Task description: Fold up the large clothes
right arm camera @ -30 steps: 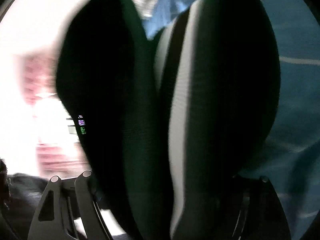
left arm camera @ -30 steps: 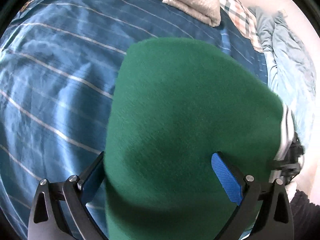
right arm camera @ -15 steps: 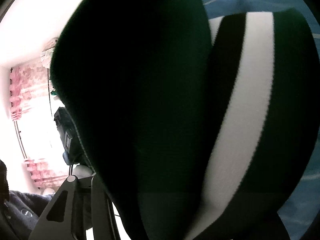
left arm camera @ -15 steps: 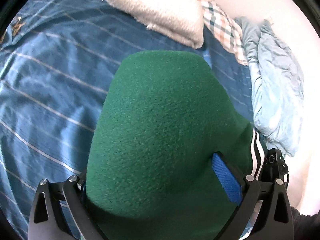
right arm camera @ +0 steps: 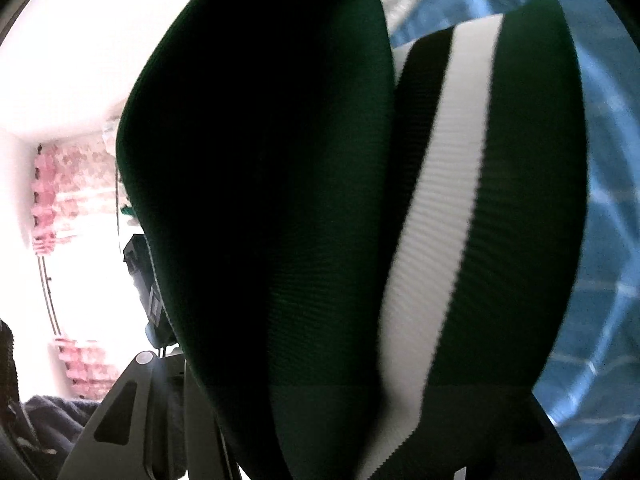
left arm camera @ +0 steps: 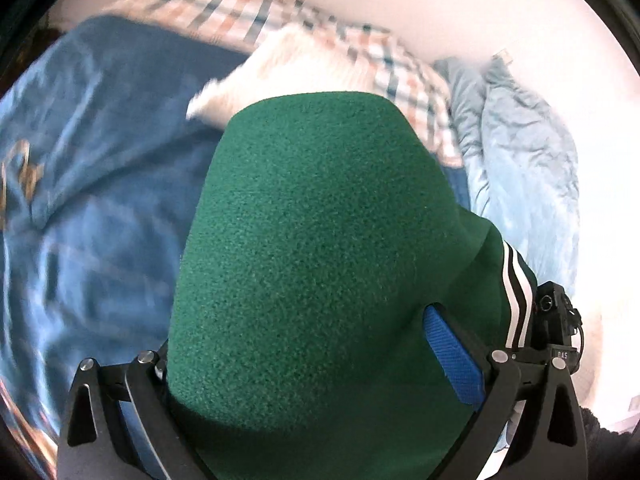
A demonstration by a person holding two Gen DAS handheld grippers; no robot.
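Observation:
A green fleece garment with a black-and-white striped ribbed hem fills both views. My left gripper is shut on a fold of the green garment, which bulges up over its jaws and hides the left pad; the blue right pad shows. My right gripper is shut on the garment's striped hem, which covers most of that view and hides its fingertips. The right gripper also shows in the left wrist view, close by at the hem.
A bed with a blue striped sheet lies below. A white fluffy pillow, a checked pillow and a crumpled light-blue blanket lie at the far side by a white wall. A pink patterned curtain and bright window show left.
Both grippers have lifted and tilted up with the garment: the wall, checked pillow and blanket have come into the left view, and the bed has dropped away.

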